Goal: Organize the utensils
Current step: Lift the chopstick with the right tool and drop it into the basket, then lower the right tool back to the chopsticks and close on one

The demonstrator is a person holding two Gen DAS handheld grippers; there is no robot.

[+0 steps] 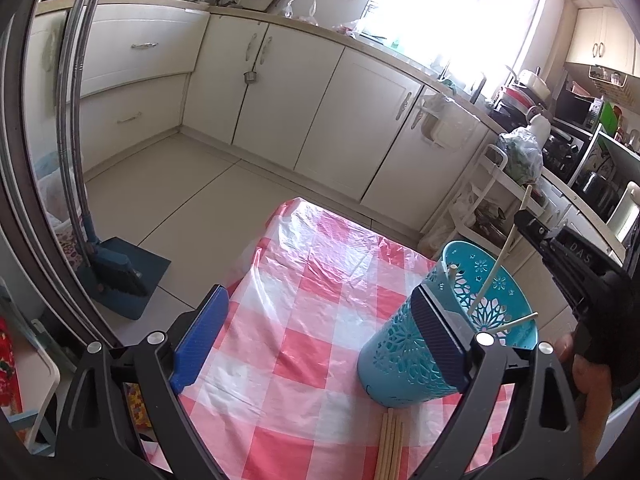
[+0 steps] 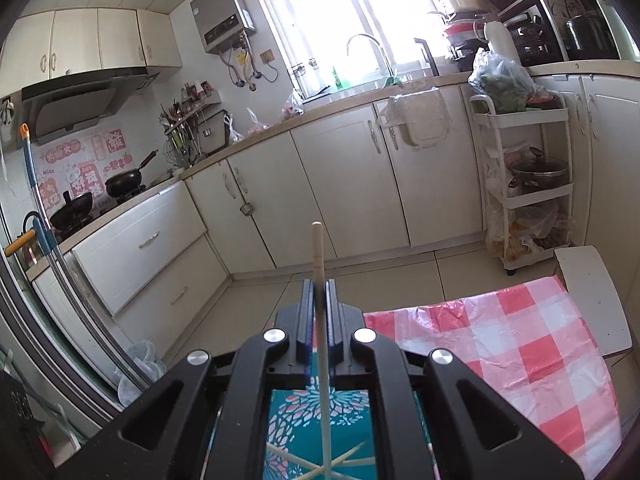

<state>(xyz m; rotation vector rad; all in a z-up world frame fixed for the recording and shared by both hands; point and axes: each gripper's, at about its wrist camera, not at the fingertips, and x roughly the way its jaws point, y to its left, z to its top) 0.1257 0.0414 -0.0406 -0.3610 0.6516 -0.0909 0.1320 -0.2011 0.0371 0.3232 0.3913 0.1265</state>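
Note:
A teal perforated holder [image 1: 448,332] stands on the red-and-white checked tablecloth [image 1: 304,320]. My left gripper [image 1: 320,340] is open, its right finger [image 1: 436,336] against the holder's outer wall. Several pale chopsticks lie by the holder's base [image 1: 392,444], and some stand inside it. My right gripper [image 2: 319,292] is shut on one chopstick [image 2: 318,256], held upright above the holder [image 2: 320,420], its lower end down inside. In the left wrist view the right gripper [image 1: 532,224] holds that chopstick [image 1: 500,256] over the holder's mouth.
The small table's edge drops to the tiled floor on the left. A blue dustpan and broom [image 1: 116,272] stand on the floor. Cream cabinets [image 2: 320,184] line the walls. A white trolley [image 2: 524,184] stands right. A white board [image 2: 592,296] lies beyond the table.

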